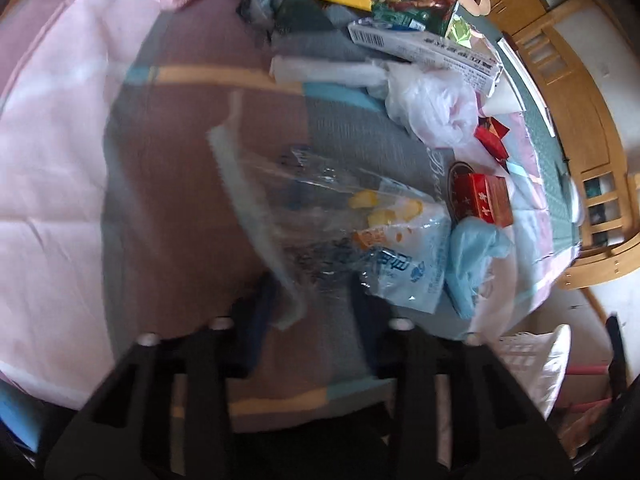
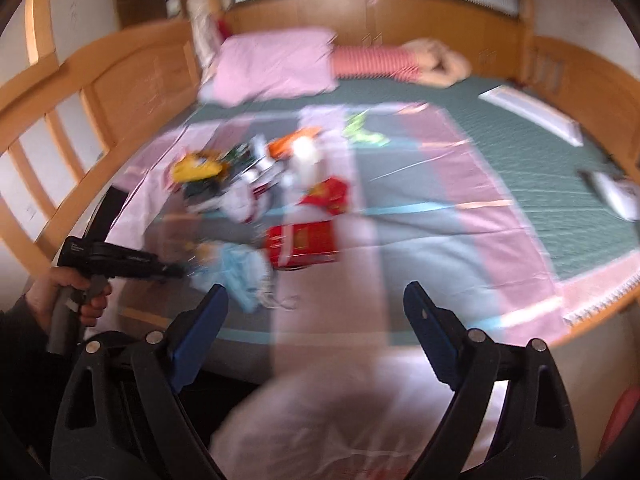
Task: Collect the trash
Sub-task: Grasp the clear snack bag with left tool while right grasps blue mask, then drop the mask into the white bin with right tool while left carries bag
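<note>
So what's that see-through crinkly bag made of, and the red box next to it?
The see-through bag looks like thin, shiny plastic film: the blanket shows through it and its creases catch the light. The red box looks like printed cardboard with a slightly glossy coat, judging by its flat faces and sharp folded edges; the blur leaves that unsure.

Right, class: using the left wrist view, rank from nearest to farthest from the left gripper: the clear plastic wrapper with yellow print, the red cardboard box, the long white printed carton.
1. Clear plastic wrapper with yellow print: between the left gripper's fingers.
2. Red cardboard box: farther, to the right.
3. Long white printed carton: farthest, upper right.
</note>
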`<state>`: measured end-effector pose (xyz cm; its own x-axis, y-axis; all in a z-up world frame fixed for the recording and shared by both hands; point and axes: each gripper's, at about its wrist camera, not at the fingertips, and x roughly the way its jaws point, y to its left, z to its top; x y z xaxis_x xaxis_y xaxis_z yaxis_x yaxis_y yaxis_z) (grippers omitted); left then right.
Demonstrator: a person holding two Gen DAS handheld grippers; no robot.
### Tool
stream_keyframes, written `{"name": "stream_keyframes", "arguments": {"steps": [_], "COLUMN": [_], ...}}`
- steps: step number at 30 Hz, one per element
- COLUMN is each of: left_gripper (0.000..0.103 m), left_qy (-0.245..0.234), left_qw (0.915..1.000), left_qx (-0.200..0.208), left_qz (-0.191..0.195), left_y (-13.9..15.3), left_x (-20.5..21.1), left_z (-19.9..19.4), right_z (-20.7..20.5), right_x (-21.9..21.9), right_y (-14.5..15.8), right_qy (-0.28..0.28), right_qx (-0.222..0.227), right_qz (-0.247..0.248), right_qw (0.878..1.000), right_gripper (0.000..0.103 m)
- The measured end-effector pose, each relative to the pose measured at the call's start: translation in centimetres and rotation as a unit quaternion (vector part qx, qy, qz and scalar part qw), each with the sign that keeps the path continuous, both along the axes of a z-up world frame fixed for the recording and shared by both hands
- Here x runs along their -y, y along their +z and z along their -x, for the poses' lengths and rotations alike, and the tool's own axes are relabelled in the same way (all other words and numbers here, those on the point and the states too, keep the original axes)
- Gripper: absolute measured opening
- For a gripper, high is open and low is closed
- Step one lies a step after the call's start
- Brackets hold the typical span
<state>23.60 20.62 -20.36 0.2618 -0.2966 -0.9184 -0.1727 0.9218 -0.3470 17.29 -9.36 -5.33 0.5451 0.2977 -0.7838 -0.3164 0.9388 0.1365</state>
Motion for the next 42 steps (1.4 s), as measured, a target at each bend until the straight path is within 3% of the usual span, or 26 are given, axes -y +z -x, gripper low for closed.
{"name": "stream_keyframes", "arguments": {"steps": [4,9,11,12,14,20,24,29,32,37,42], "left_gripper": [0.024,0.020,0.020,0.020,0.020,0.020,0.020,0.020,0.020,0.020,0.020], "left_qy": [0.027,0.074,0.086,0.090,0.099,0.116,0.107,0.069,0.043,0.006,-0.019], "left_qw": [0.9993,0.9937,0.9896,0.9870,0.9795,0.9461,0.9248,0.9067,0.8998,0.8896,0.8839], "left_qx": [0.011,0.078,0.114,0.133,0.173,0.257,0.303,0.351,0.371,0.396,0.411], "left_qz": [0.024,0.030,0.020,0.010,-0.030,-0.160,-0.204,-0.224,-0.225,-0.227,-0.222], "left_y": [0.3,2.9,4.8,6.0,8.7,16.1,19.6,22.9,24.0,25.1,25.7], "left_x": [-1.3,-4.3,-5.2,-5.2,-5.0,-1.5,3.5,9.3,12.6,16.6,18.9], "left_z": [0.5,2.6,3.6,4.5,5.9,11.0,13.6,17.4,18.9,21.1,22.6], "right_z": [-4.9,-8.3,-8.8,-8.8,-8.5,-5.7,-2.2,2.2,5.2,9.8,11.9], "right_x": [-5.3,-9.9,-10.6,-10.6,-10.4,-7.0,-1.9,4.0,6.9,9.9,11.7], "right_y": [-4.3,-9.5,-11.1,-11.4,-10.9,-4.9,0.7,4.1,4.5,2.0,-0.6], "right_qy": [0.053,0.075,0.075,0.071,0.070,0.052,0.033,0.008,0.002,-0.008,-0.016], "right_qx": [-0.065,-0.114,-0.136,-0.139,-0.128,-0.039,0.016,0.055,0.058,0.036,-0.011], "right_qz": [0.018,0.066,0.073,0.077,0.065,0.011,-0.042,-0.070,-0.054,0.015,0.018], "right_qw": [0.996,0.988,0.985,0.985,0.987,0.998,0.998,0.996,0.997,0.999,1.000], "right_gripper": [0.073,0.056,0.023,0.015,0.010,0.009,0.009,0.009,0.009,0.009,0.011]}}
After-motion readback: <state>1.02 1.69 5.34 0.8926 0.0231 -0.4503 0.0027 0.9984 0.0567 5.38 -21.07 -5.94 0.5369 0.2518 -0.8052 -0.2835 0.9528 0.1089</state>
